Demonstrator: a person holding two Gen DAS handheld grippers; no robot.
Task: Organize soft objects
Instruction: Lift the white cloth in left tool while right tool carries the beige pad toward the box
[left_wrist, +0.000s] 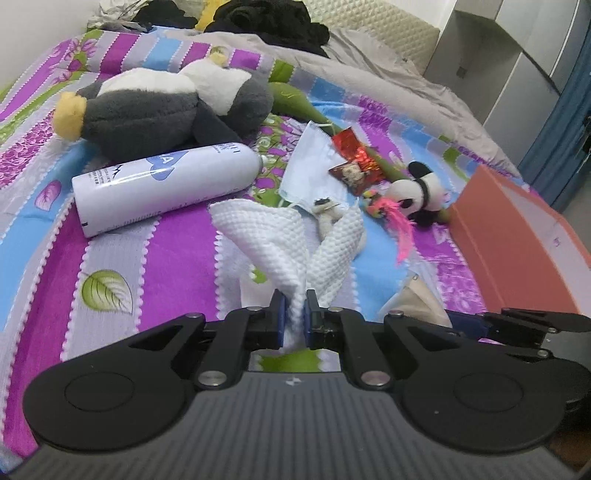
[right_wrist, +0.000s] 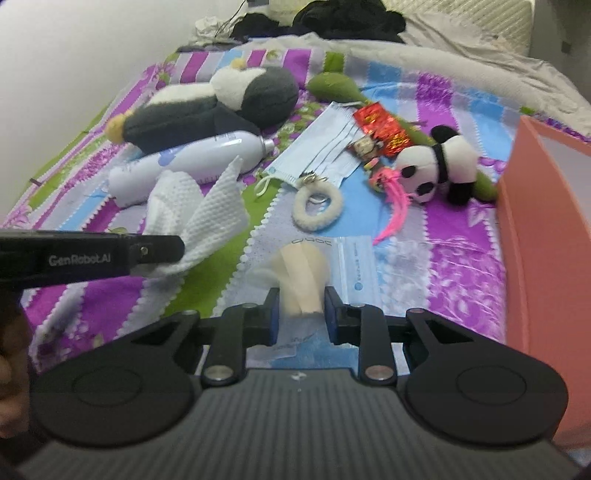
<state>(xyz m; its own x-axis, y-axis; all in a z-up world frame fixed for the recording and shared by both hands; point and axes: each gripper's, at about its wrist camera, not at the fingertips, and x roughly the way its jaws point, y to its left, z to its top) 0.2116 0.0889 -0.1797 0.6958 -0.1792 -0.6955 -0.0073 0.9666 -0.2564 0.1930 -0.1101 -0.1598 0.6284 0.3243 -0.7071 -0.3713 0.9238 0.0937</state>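
While the left gripper (left_wrist: 294, 301) pinches a bunched white textured cloth (left_wrist: 280, 236) between jaws that are almost closed, the cloth fans upward and outward above the bed (left_wrist: 177, 258) with its striped purple, blue and green cover. In the right wrist view that same gripper (right_wrist: 173, 247) comes in from the left edge with the cloth (right_wrist: 199, 210) hanging from its tip. The right gripper (right_wrist: 300, 301) has its jaws drawn partway in on a soft beige item (right_wrist: 303, 277), pressed from both sides, just above a clear packet (right_wrist: 354, 266) lying on the cover. A salmon-pink box (right_wrist: 546, 236) stands at the right side of the bed, its wall close to the right gripper. Further back lie a white spray can (left_wrist: 162, 184) on its side, a grey and white penguin plush (left_wrist: 166, 107) behind it, a pale blue face mask (right_wrist: 317, 155), a fluffy white ring (right_wrist: 317, 208), a red foil packet (right_wrist: 380, 125) and a small panda plush (right_wrist: 436, 166) beside the box. Dark clothes (left_wrist: 266, 18) are heaped at the head of the bed
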